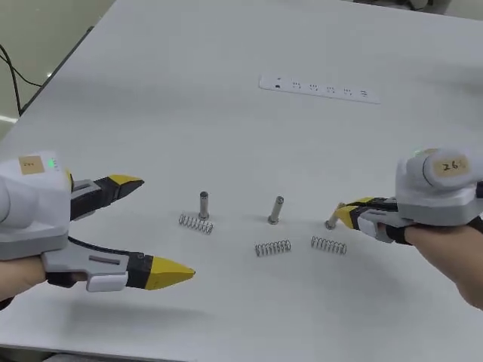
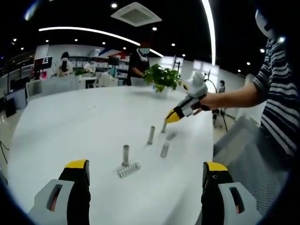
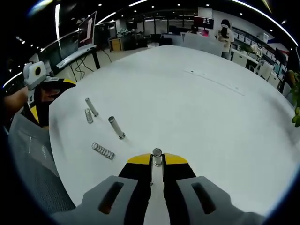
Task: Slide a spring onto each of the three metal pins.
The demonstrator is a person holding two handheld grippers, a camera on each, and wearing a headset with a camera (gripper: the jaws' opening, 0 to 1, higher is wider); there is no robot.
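Your white table carries a power strip far back, well apart from the work. Nearer you, your left gripper hovers with its jaws spread wide and nothing between them. Your right gripper has its yellow tips pinched on the third pin, the one at your right end of the row, with the pin's head showing just above the tips. The first pin and the middle pin stand on the table, untouched.

All three springs lie flat, and none is on a pin yet. The first spring is at the first pin's foot, the second spring is in front of the middle pin, and the third spring is just beside your right tips.

This looks like the very start, with the third pin being secured for threading. Hold that pin firmly with one end free. Take the third spring with your left gripper, pinching it lightly — the coils will likely squash or roll. Line the spring's bore up with the pin's axis before you push, since a crooked approach could catch a coil on the pin's edge.
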